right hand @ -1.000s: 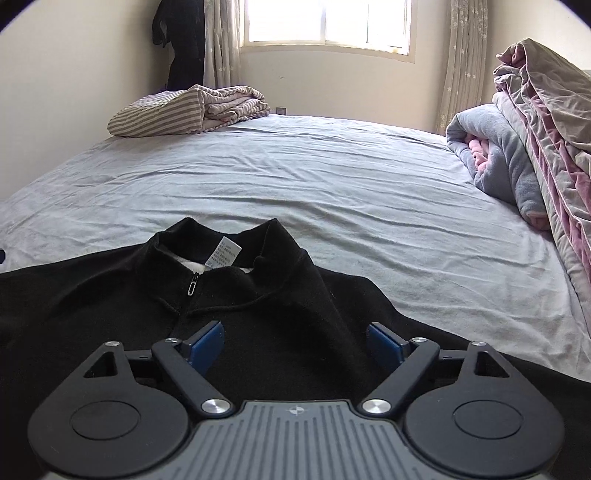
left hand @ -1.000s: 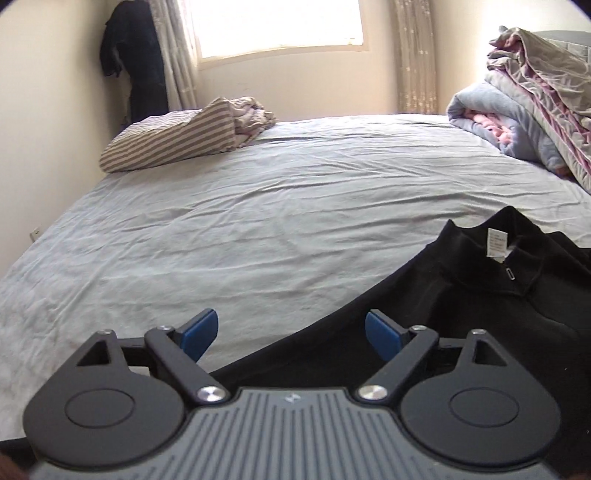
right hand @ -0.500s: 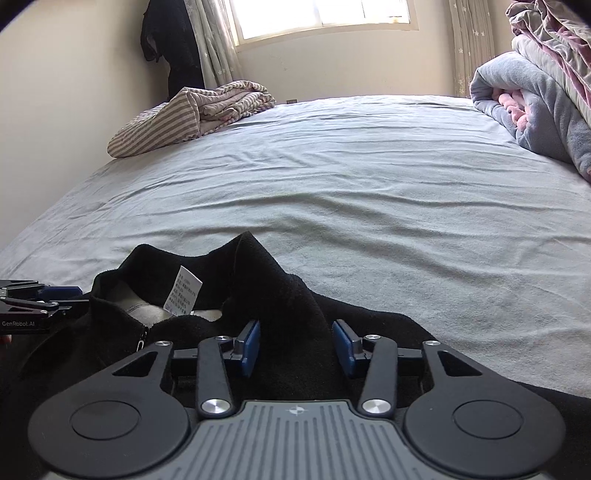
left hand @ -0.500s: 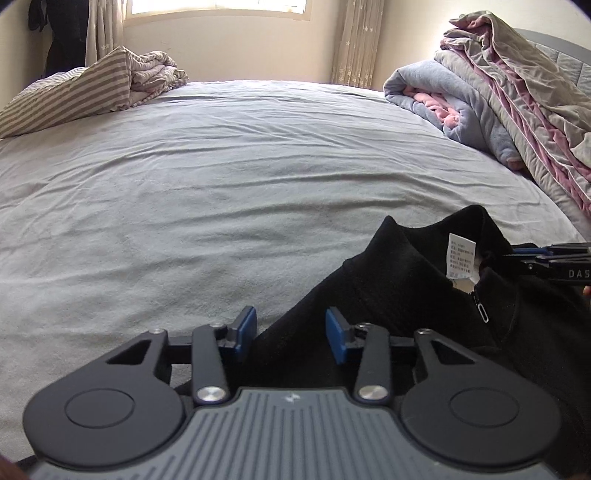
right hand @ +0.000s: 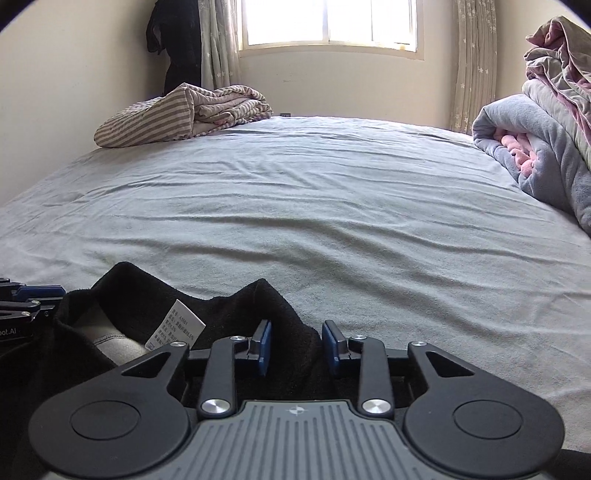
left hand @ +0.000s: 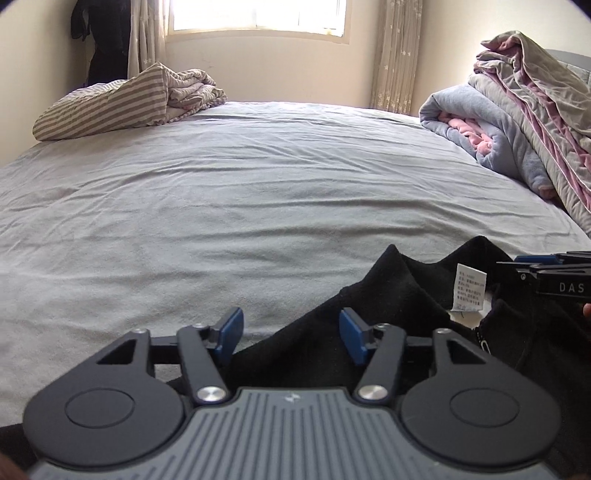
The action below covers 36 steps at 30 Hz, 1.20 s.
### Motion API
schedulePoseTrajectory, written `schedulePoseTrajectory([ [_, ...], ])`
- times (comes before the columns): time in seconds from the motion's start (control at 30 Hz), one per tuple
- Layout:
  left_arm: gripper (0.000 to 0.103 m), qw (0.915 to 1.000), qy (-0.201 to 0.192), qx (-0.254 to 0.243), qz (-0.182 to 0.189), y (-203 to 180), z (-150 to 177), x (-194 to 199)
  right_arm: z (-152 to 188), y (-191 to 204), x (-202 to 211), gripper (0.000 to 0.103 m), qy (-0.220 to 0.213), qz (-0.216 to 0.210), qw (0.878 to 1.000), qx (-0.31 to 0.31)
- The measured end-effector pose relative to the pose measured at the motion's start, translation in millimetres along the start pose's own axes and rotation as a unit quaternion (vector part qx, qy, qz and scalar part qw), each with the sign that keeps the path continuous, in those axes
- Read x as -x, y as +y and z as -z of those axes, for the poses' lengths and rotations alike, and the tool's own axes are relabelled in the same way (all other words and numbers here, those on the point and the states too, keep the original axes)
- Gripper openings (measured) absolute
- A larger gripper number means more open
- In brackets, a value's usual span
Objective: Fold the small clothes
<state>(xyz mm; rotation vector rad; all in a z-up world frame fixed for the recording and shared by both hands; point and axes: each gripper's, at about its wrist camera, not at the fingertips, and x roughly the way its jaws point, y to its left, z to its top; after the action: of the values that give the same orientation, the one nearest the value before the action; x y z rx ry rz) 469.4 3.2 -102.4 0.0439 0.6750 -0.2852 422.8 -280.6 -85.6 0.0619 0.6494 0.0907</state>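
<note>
A black zip-neck top [left hand: 406,295] with a white neck label [left hand: 470,291] lies on the grey bed sheet [left hand: 258,221]. My left gripper [left hand: 291,334] is open, its blue pads either side of the top's left shoulder fabric without pinching it. In the right wrist view the top [right hand: 155,299] and its label [right hand: 175,325] sit at lower left. My right gripper [right hand: 296,345] stands partly closed around a raised fold of the right shoulder; the pads [right hand: 263,343] flank the cloth with a gap. Each gripper shows at the edge of the other's view.
A striped folded quilt [left hand: 122,103] lies at the far left of the bed. A pile of grey, blue and pink blankets [left hand: 517,122] sits along the right side. A window [right hand: 328,22] and curtains stand behind the bed, dark clothes hang in the corner.
Both grippers closed in on the top's shoulders from wide open. The left jaws have since reopened wider; the right jaws stayed narrow. The collar has bunched up toward the middle.
</note>
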Motion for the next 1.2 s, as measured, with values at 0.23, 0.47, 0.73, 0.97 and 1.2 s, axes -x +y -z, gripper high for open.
schedulePoseTrajectory([
  [0.23,0.096,0.9994,-0.011,0.026,-0.021,-1.0,1.2,73.1,4.1,-50.5,86.4,0.085,-0.014,0.005,0.998,-0.058],
  [0.47,0.102,0.9981,-0.018,0.029,-0.052,-14.4,15.6,155.2,34.5,-110.7,179.5,0.095,-0.016,0.072,0.993,-0.088],
  [0.73,0.102,0.9956,-0.023,0.062,-0.067,-23.0,49.3,231.6,81.5,-176.1,242.8,0.096,0.003,0.160,0.974,-0.159],
  [0.97,0.102,0.9878,-0.015,0.141,-0.065,-12.7,82.2,256.3,124.1,-235.3,268.1,0.096,0.006,0.233,0.940,-0.248],
  [1.2,0.102,0.9837,0.018,0.168,-0.061,-7.4,102.3,234.0,163.8,-278.7,255.3,0.096,0.024,0.308,0.897,-0.316],
])
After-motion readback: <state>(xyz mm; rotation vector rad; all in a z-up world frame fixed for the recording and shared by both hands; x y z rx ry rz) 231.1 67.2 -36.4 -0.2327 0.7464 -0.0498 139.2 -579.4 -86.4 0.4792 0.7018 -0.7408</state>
